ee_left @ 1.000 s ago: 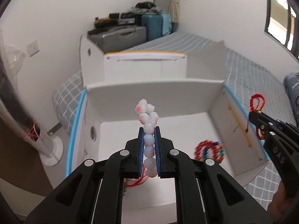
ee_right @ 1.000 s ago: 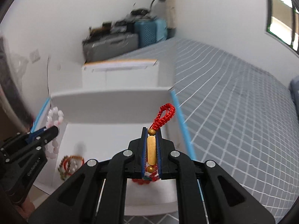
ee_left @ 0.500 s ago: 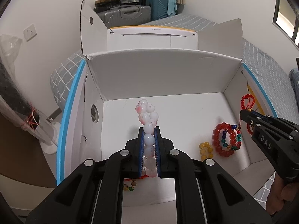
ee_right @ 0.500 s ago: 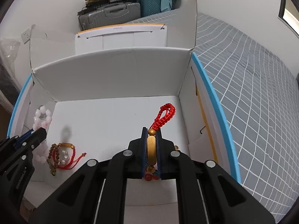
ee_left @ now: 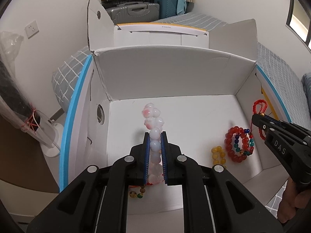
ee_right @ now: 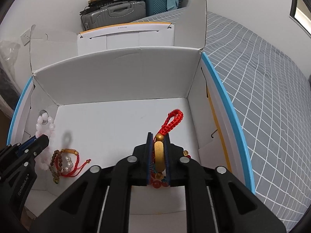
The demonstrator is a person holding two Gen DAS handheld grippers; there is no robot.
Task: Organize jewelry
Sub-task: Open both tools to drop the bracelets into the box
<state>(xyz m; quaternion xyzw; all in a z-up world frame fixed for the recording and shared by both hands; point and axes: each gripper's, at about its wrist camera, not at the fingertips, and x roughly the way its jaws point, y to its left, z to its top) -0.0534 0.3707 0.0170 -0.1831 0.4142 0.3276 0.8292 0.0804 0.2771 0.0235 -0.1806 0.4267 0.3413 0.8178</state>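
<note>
The big white box [ee_right: 116,81] sits on the bed w/ the grey checked cover [ee_right: 262,77], flaps up. It is the landmark here. Both grippers are over the box, tips pointing down and in toward its far wall.

Step in hand, as a guess: dropping 2 pieces of jewelry into the box at once. Next move prob. calls for going lower, then opening each set of tongs so the beads land flat on the box floor, apart from the piles there.

The left gripper [ee_left: 155,136] is over the left-middle of the box floor, near the left wall. Its tongs are squeezed narrow on the pink-white bead bracelet [ee_left: 153,120], which sticks up past the tips. The right gripper [ee_right: 158,136] is on the right side of the box, near the right wall. Its tongs are pinched tight on the red cord bracelet [ee_right: 173,120] w/ a gold bar bead; the red loop pokes out in front.

Smaller things lie on the box floor. By the right wall: a red bead bracelet [ee_left: 236,143] w/ blue and green beads inside its ring, and just beside it, yellow beads [ee_left: 218,154]. By the left wall, under the left gripper: a brown bead bracelet [ee_right: 56,163] tangled w/ red cord and pearls.
</note>
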